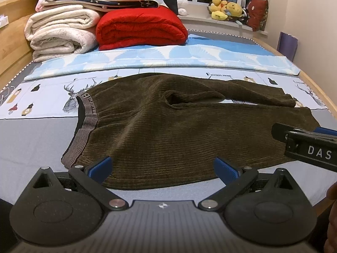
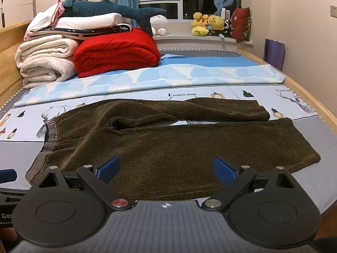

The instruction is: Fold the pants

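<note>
The bed [image 2: 273, 189] fills the room, with folded blankets [image 2: 113, 50] stacked at its far end. The pants [image 2: 168, 147] lie spread flat across it, waistband [image 2: 47, 145] at my left, legs running right, slightly parted. My left gripper [image 1: 163, 168] and right gripper [image 2: 166, 168] hover at the near edge, jaws apart, holding nothing. Folding hasn't begun, I judge; next I pinch the near leg's edge and carry it over the far one.
</note>
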`<state>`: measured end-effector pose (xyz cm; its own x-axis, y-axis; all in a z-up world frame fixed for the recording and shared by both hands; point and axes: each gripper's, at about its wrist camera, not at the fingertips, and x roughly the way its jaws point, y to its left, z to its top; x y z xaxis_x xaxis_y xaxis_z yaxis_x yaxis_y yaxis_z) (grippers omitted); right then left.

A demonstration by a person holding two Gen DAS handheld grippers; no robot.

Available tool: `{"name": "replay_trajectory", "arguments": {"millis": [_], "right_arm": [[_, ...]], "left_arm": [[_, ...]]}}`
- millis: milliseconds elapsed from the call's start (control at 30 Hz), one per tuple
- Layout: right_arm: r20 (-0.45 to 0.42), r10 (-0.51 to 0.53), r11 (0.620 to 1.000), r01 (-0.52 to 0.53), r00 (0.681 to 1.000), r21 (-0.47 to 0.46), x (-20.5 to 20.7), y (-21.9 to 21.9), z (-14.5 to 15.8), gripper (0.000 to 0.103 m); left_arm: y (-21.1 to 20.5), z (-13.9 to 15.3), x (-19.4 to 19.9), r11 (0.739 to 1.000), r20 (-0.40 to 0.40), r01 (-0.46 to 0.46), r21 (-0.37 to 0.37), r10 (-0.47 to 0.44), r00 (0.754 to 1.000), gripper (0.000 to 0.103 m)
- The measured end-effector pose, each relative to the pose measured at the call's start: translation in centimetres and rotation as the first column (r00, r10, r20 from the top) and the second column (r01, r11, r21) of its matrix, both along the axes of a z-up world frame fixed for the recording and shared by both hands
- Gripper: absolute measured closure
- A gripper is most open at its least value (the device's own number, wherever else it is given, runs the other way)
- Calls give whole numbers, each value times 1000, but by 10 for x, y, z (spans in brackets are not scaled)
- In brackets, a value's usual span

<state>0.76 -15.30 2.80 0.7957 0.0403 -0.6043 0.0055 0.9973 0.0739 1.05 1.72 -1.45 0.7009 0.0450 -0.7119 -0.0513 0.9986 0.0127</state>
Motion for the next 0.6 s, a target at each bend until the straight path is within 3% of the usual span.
{"name": "replay_trajectory", "arguments": {"millis": [600], "right_arm": [[-7,2,1000,-2,1000,1,1,1,1,7]], "left_arm": [[0,0,1,1000,-1,1,-4,-1,1000,1]]}}
